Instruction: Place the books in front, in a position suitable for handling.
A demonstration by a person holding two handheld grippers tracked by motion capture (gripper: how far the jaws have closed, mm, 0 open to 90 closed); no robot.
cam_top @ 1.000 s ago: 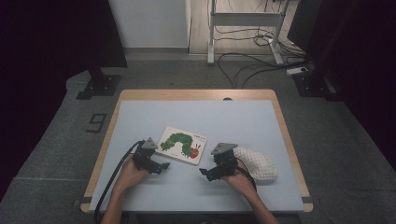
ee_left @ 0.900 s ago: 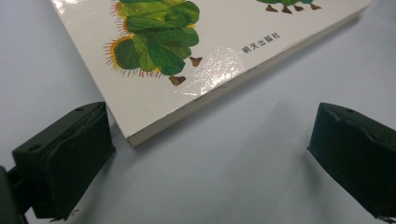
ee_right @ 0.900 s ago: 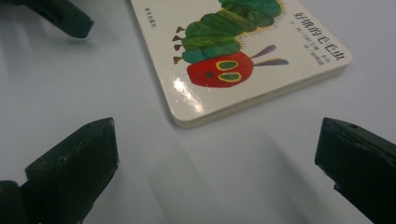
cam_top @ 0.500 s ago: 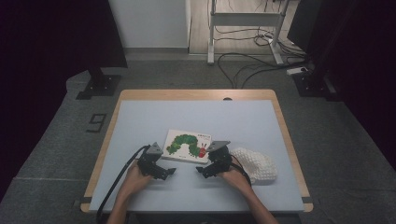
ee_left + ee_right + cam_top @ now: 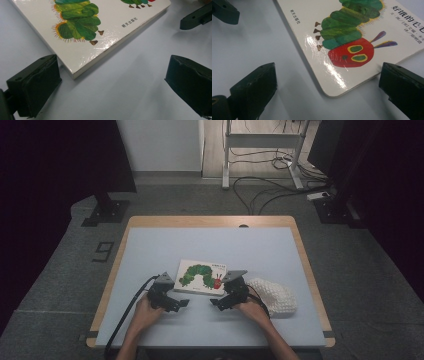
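Note:
A white picture book (image 5: 201,276) with a green caterpillar on its cover lies flat on the pale table (image 5: 165,250). My left gripper (image 5: 176,302) sits just in front of the book's near left corner, its jaws wide apart and empty. In the left gripper view that corner of the book (image 5: 100,30) lies close to the left jaw of my left gripper (image 5: 112,85). My right gripper (image 5: 217,303) is open too, by the near right corner. There the rounded corner of the book (image 5: 352,37) lies between the spread jaws of my right gripper (image 5: 329,92), nothing touching it.
A white knitted cloth (image 5: 275,295) lies on the table right behind my right hand. The other gripper's jaw tip (image 5: 197,17) shows far right in the left gripper view. Bare table spreads beyond the book towards the wooden far edge (image 5: 210,221).
Both grippers have drawn slightly inward towards each other along the book's near edge. The book has barely shifted.

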